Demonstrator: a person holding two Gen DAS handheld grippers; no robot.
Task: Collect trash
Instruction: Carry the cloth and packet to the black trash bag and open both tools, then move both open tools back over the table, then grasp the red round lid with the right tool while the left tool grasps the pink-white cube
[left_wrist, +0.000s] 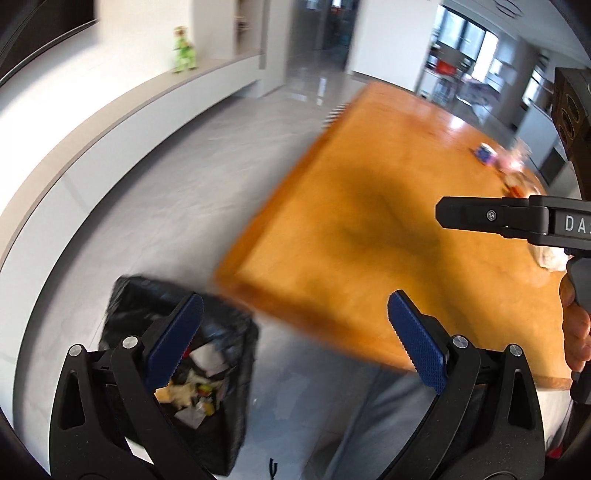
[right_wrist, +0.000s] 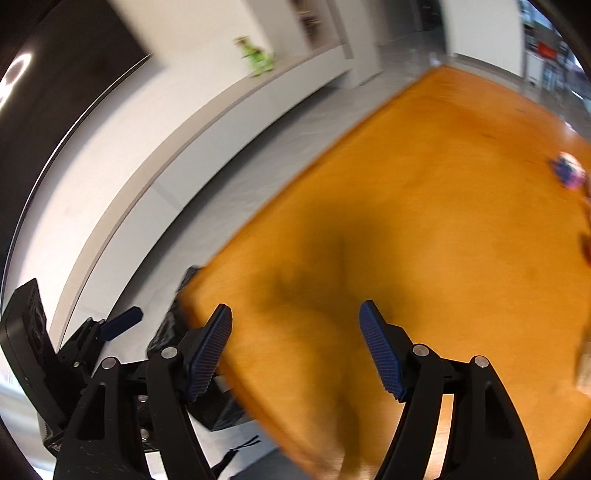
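The glossy orange wooden worktop (left_wrist: 369, 236) fills both views, blurred. Beside its near corner on the grey floor stands the black-lined trash bin (left_wrist: 229, 332) (paper scraps inside). Left tongs (left_wrist: 295, 334) and right tongs (right_wrist: 295, 350) both gape apart, holding nothing.

left gripper (left_wrist: 295, 325) and right gripper (right_wrist: 295, 347): black arms, ribbed blue pads, silver rivets; white "das" lettering.
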